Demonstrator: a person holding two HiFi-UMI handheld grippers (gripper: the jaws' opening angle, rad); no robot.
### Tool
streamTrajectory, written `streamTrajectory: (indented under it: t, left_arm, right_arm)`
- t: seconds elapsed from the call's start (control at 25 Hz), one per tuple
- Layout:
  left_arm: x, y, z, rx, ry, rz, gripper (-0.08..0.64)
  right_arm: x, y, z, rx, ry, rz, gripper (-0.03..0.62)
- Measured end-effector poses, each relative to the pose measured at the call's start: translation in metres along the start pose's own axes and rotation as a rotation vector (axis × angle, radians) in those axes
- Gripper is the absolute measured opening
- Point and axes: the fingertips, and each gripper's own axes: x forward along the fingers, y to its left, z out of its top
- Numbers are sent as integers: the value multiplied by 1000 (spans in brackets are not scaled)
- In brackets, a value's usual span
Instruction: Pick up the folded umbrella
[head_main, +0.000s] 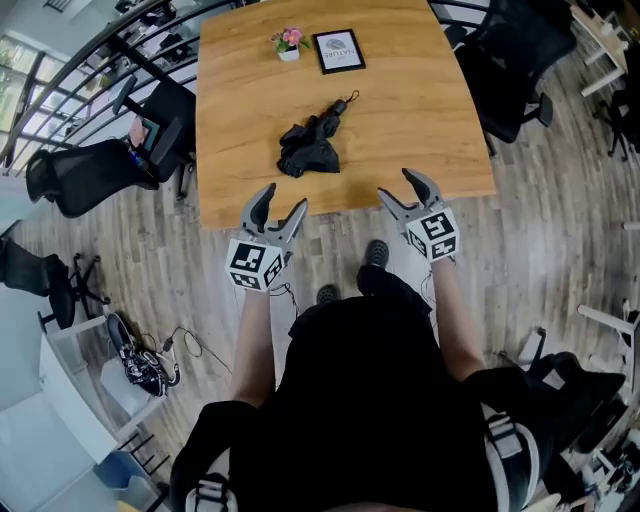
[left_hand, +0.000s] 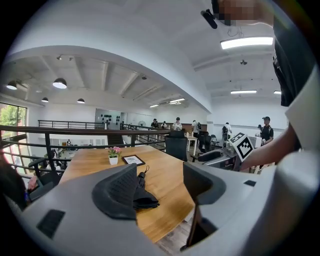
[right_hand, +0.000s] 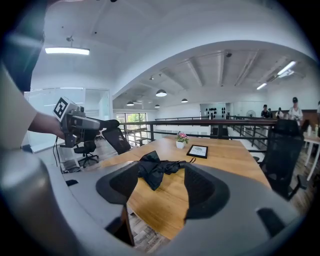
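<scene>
One umbrella (head_main: 310, 148) beyond left tool (head_main: 284, 198), right tool (head_main: 397, 183)

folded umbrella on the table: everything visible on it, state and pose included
The folded umbrella is black, fabric by its look, collapsed but loosely bunched, with rumpled canopy folds at its near end. Its slim handle end with a small wrist loop points toward the far side of the wooden table. It lies flat on the near half. Only the table touches it; the left gripper and right gripper are short of it, jaws open.
</scene>
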Motion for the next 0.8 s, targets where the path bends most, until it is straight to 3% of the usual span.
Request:
streamTrajectory:
  t: [0.36, 0.8]
  left_arm:
    - [35, 0, 0, -22, 21, 106, 291]
    - [53, 6, -4, -34, 41, 177, 298]
  right_arm:
    - [24, -57, 6, 7, -4, 70, 307]
    - [46, -76, -2, 18, 11, 140, 308]
